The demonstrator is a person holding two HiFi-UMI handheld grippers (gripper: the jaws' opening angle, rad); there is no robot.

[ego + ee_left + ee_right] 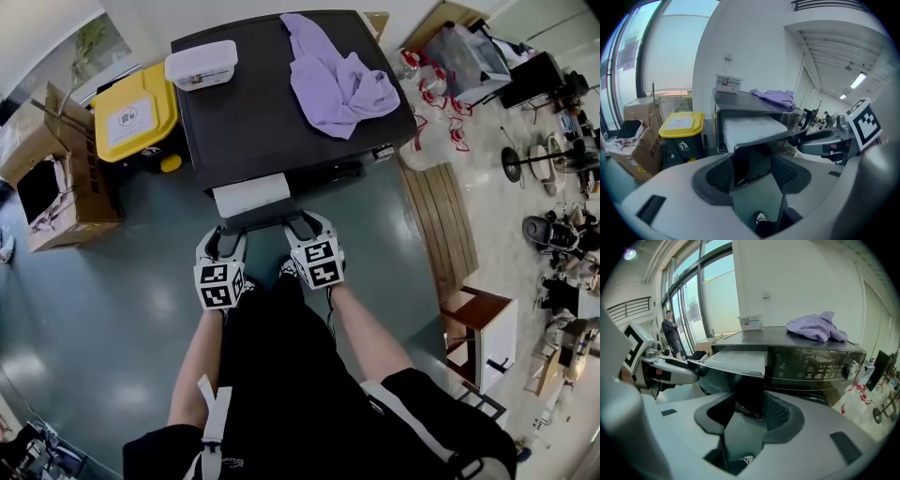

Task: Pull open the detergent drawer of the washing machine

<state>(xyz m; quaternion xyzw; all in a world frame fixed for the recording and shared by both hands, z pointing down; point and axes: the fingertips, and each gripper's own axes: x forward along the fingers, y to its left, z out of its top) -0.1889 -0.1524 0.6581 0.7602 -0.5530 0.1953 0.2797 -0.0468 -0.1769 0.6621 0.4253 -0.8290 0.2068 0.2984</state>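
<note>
Detergent drawer (251,195): I have it in both sets of fingers. The left gripper (752,165) is closed on the 9 o'clock end of the dark front panel (258,218). The right gripper (750,404) is closed on the 3 o'clock end, and the ribbed pads look to bear on the panel in both gripper views.

The drawer stands well out of the washing machine (253,122), so I judge the pull to be near its end. To finish well, I'd draw both hands toward 6 o'clock in the head view, at the same pace and straight along the drawer's run, so it neither skews nor binds. I'd keep the grip firm without levering down on the panel. At the first feel of the stop I'd ease off rather than tug against it.

The drawer comes out of the machine's upper front, near the 7 o'clock corner of the lid in the head view. Its panel is dark and glossy, matching the control strip beside it. The tray behind is white, and I can't make out compartments from here. Beyond it, a lilac garment (337,80) lies at 1 o'clock on the lid and a white tub (201,64) at 11 o'clock.
</note>
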